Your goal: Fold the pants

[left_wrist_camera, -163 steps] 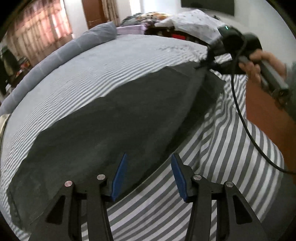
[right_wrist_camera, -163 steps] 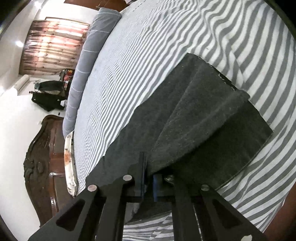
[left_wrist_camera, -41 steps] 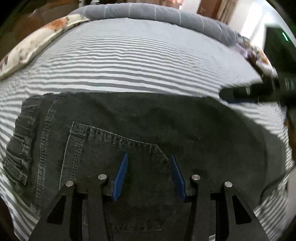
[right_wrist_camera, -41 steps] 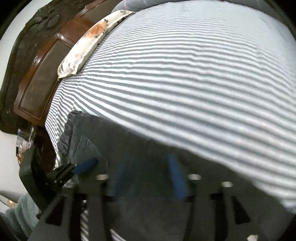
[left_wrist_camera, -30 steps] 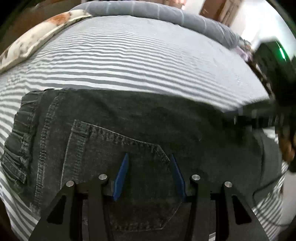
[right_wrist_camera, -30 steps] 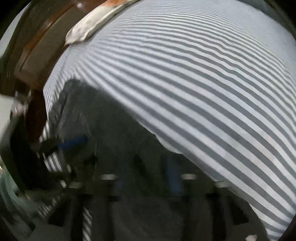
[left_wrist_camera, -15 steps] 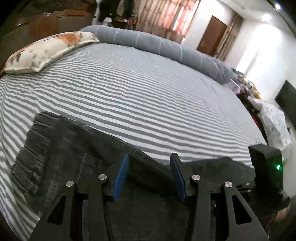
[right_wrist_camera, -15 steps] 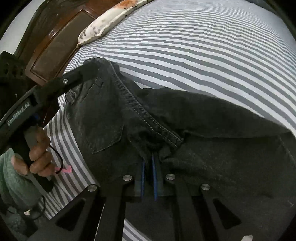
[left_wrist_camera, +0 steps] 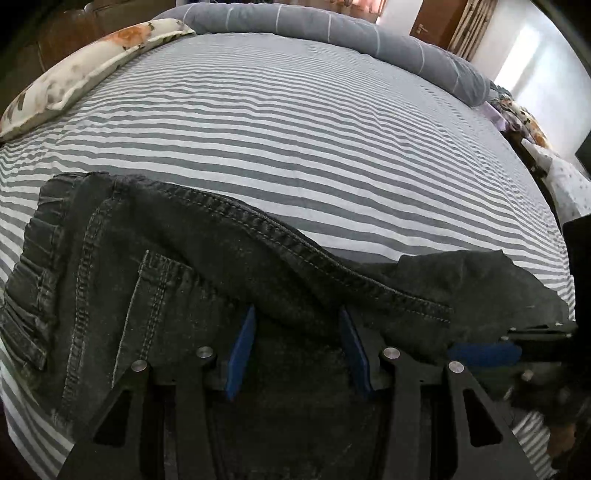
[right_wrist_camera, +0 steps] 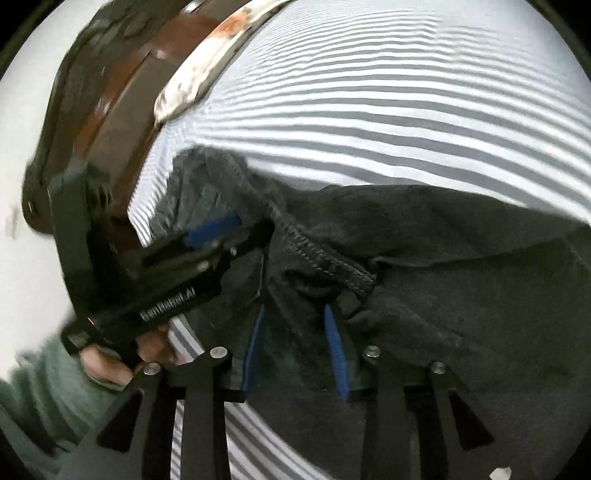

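Dark grey jeans (left_wrist_camera: 155,295) lie folded on the striped bed, waistband at the left, back pocket up; they also fill the right wrist view (right_wrist_camera: 443,277). A stitched seam fold (left_wrist_camera: 295,251) is bunched over the pants. My left gripper (left_wrist_camera: 299,325) is open low over the denim, its blue pads straddling the fold. My right gripper (right_wrist_camera: 293,325) is open just above the bunched seam (right_wrist_camera: 332,266), holding nothing. The right gripper also shows at the right edge of the left wrist view (left_wrist_camera: 484,352), and the left gripper shows in the right wrist view (right_wrist_camera: 214,229).
The grey and white striped bedsheet (left_wrist_camera: 295,129) stretches beyond the pants. A floral pillow (left_wrist_camera: 74,77) lies at far left, a grey bolster (left_wrist_camera: 332,29) along the far edge. A dark wooden headboard (right_wrist_camera: 103,110) stands to the left.
My right gripper was shut on the pants seam half a second ago and has opened, letting the fold drop. My left gripper has lowered onto the denim, still open.
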The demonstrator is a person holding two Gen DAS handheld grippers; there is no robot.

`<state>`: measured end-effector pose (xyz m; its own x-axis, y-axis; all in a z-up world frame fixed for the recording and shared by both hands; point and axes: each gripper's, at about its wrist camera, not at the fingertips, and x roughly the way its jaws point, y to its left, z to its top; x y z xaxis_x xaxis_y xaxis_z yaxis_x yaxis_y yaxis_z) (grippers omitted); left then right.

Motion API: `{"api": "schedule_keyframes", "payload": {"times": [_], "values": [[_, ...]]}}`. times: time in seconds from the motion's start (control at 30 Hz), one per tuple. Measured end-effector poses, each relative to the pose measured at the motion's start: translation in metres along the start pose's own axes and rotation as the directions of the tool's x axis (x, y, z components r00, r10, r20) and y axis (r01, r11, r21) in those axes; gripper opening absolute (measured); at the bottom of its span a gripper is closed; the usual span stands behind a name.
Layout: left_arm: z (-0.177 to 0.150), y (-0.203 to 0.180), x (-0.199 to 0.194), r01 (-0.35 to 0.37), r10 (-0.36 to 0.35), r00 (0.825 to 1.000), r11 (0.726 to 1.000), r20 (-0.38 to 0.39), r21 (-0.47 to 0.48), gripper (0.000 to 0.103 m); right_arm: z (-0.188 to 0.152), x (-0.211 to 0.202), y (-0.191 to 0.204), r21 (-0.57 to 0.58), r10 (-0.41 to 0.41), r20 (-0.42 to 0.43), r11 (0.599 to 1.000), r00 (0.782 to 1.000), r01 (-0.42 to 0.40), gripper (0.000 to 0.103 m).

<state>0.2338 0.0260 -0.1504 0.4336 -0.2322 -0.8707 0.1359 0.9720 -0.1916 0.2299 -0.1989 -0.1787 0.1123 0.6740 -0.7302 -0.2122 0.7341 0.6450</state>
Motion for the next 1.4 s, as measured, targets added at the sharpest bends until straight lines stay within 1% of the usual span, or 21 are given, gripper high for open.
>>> {"api": "schedule_keyframes", "payload": {"times": [0.1,0.17,0.2,0.23,0.33,0.43,0.53,0.57,0.63,0.67,0.7,0.83,0.87,0.93,1.0,1.07,1.13,1.2,1.23,1.3,1.4], "values": [[0.002,0.001,0.000,0.006,-0.006,1.000,1.000,-0.001,-0.005,0.048,0.001,-0.011,-0.017,0.086,0.029,0.042,0.996,0.999,-0.033,0.032],[-0.003,-0.001,-0.004,0.005,-0.005,1.000,1.000,0.001,-0.002,0.048,0.002,-0.016,-0.026,0.117,0.013,0.057,0.993,0.998,-0.020,0.034],[-0.004,-0.003,-0.006,0.005,-0.005,1.000,1.000,0.002,-0.002,0.048,0.003,-0.016,-0.029,0.123,-0.002,0.053,0.992,0.999,-0.005,0.037],[-0.004,-0.003,-0.005,0.005,-0.005,1.000,1.000,0.003,-0.003,0.048,0.004,-0.013,-0.033,0.134,0.000,0.042,0.991,0.999,-0.006,0.037],[-0.006,-0.001,-0.006,0.005,-0.005,1.000,1.000,0.004,-0.002,0.048,0.006,-0.006,-0.039,0.165,0.067,0.037,0.984,0.997,-0.072,0.040],[-0.006,-0.001,-0.007,0.003,-0.003,1.000,1.000,0.005,0.000,0.048,0.012,0.003,-0.045,0.197,0.129,0.044,0.971,0.991,-0.135,0.041],[-0.005,-0.001,-0.006,0.002,-0.002,1.000,1.000,0.007,-0.001,0.048,0.016,0.010,-0.044,0.206,0.163,0.055,0.964,0.985,-0.171,0.041],[-0.006,-0.001,-0.006,0.003,-0.003,1.000,1.000,0.007,0.000,0.048,0.017,0.008,-0.045,0.213,0.169,0.061,0.961,0.984,-0.178,0.039],[-0.005,-0.001,-0.006,0.006,-0.006,1.000,1.000,0.009,-0.001,0.048,0.017,0.005,-0.045,0.228,0.198,0.079,0.951,0.977,-0.211,0.030],[-0.005,0.000,-0.006,0.009,-0.009,1.000,1.000,0.010,-0.005,0.048,0.018,0.004,-0.045,0.231,0.207,0.086,0.947,0.974,-0.222,0.023],[-0.005,0.001,-0.006,0.012,-0.012,1.000,1.000,0.010,-0.008,0.048,0.018,0.000,-0.044,0.225,0.207,0.094,0.949,0.974,-0.223,0.019],[-0.002,0.009,-0.012,0.037,-0.035,0.999,0.998,0.029,-0.047,0.048,0.031,-0.018,-0.029,0.177,0.184,0.152,0.962,0.971,-0.210,0.017],[-0.001,0.011,-0.015,0.036,-0.034,0.999,0.998,0.042,-0.059,0.048,0.038,-0.026,-0.026,0.165,0.170,0.185,0.966,0.968,-0.201,0.016],[0.000,0.015,-0.021,0.007,-0.002,0.997,0.998,0.079,-0.065,0.048,0.056,-0.035,-0.024,0.161,0.151,0.218,0.969,0.964,-0.188,0.016],[0.001,0.017,-0.026,-0.002,0.009,0.994,0.998,0.108,-0.067,0.048,0.071,-0.040,-0.028,0.158,0.109,0.234,0.976,0.966,-0.149,0.016],[0.001,0.018,-0.024,-0.008,0.014,0.995,0.998,0.096,-0.066,0.048,0.091,-0.033,-0.035,0.165,0.049,0.215,0.983,0.975,-0.086,0.016],[0.001,0.017,-0.017,-0.032,0.036,0.997,0.998,0.066,-0.051,0.048,0.105,-0.018,-0.046,0.185,-0.022,0.165,0.983,0.986,-0.009,0.016],[0.000,0.014,-0.012,-0.062,0.063,0.997,0.998,0.054,-0.022,0.048,0.110,-0.013,-0.057,0.200,-0.085,0.177,0.979,0.980,0.049,0.016],[-0.001,0.011,-0.011,-0.073,0.073,0.996,0.997,0.053,-0.012,0.048,0.113,-0.013,-0.064,0.219,-0.098,0.191,0.974,0.977,0.055,0.016],[-0.001,0.010,-0.010,-0.088,0.088,0.995,0.996,0.053,0.002,0.048,0.116,-0.015,-0.076,0.263,-0.085,0.201,0.964,0.976,0.030,0.016],[-0.002,0.012,-0.009,-0.079,0.079,0.995,0.997,0.054,-0.008,0.048,0.115,-0.029,-0.066,0.225,-0.111,0.221,0.973,0.969,0.060,0.016]]}}
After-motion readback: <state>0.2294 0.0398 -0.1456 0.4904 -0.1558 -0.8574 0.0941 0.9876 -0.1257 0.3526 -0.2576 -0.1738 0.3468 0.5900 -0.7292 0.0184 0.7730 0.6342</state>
